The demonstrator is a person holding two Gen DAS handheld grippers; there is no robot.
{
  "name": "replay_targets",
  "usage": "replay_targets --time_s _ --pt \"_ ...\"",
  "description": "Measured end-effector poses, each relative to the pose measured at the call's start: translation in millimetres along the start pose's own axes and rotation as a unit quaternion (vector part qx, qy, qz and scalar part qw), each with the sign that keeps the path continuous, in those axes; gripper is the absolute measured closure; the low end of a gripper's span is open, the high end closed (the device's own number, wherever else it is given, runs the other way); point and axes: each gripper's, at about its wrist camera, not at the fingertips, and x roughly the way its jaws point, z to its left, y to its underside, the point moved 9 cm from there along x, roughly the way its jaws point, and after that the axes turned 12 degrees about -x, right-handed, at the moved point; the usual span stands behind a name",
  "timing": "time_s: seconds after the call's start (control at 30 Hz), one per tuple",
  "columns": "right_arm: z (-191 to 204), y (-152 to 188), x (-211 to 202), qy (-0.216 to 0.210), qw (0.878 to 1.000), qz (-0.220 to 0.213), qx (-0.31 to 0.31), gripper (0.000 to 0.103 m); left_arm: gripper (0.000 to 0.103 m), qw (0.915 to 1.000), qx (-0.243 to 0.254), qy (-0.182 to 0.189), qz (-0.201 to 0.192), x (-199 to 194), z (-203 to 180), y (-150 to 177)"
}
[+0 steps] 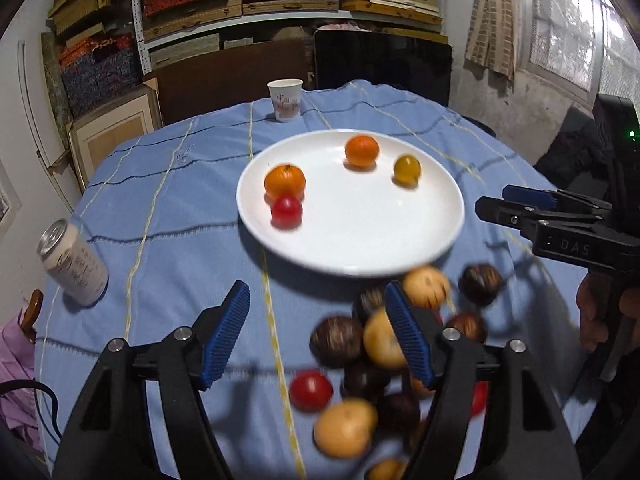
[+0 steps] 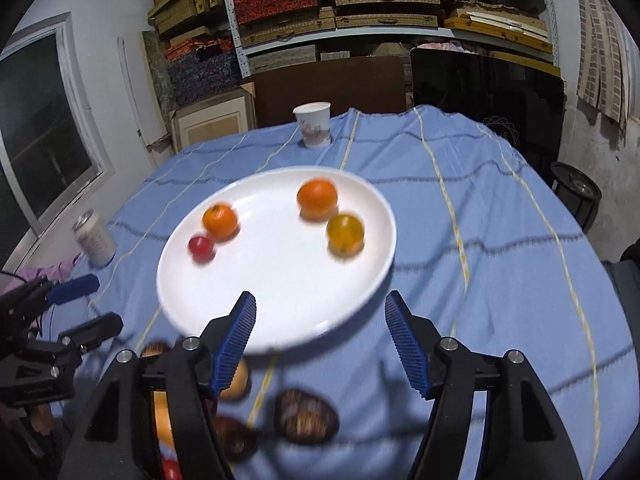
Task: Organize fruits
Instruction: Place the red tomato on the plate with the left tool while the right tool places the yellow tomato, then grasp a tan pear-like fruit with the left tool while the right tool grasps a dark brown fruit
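Sorting is judged to be midway: four fruits are seen on the plate [image 1: 352,236], while the pile [image 1: 384,344] is left on the tabletop [image 1: 168,208] just in front of the plate. Both the left gripper [image 1: 318,332] and right gripper [image 2: 320,340] are held spread and empty. A pick from the crowded pile is called for next; neighbouring fruits could be nudged. A can [image 1: 74,262] and cup [image 1: 285,100] stand well apart from the plate.

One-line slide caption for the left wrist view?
Open left gripper hovers over loose fruit pile beside white plate holding four fruits.
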Motion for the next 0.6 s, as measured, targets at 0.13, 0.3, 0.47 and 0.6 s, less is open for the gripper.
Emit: replay_targets --time_s 0.13,0.3,0.47,0.6 --pt "6 35 -10 -0.009 1.000 -0.001 0.023 0.035 0.035 0.9999 -0.002 -0.008 0.010 -13 6 37" --pt "-4 43 -21 -0.021 0.997 -0.029 0.068 0.035 0.035 0.9992 -0.027 -0.009 0.029 -9 15 66" --pt "-14 45 -17 -0.021 0.995 -0.022 0.092 0.035 0.035 0.9981 -0.038 -0.009 0.047 2 20 79" --pt "-12 43 -23 -0.015 0.995 -0.038 0.086 0.035 0.056 0.9986 -0.031 0.007 0.043 1 14 81"
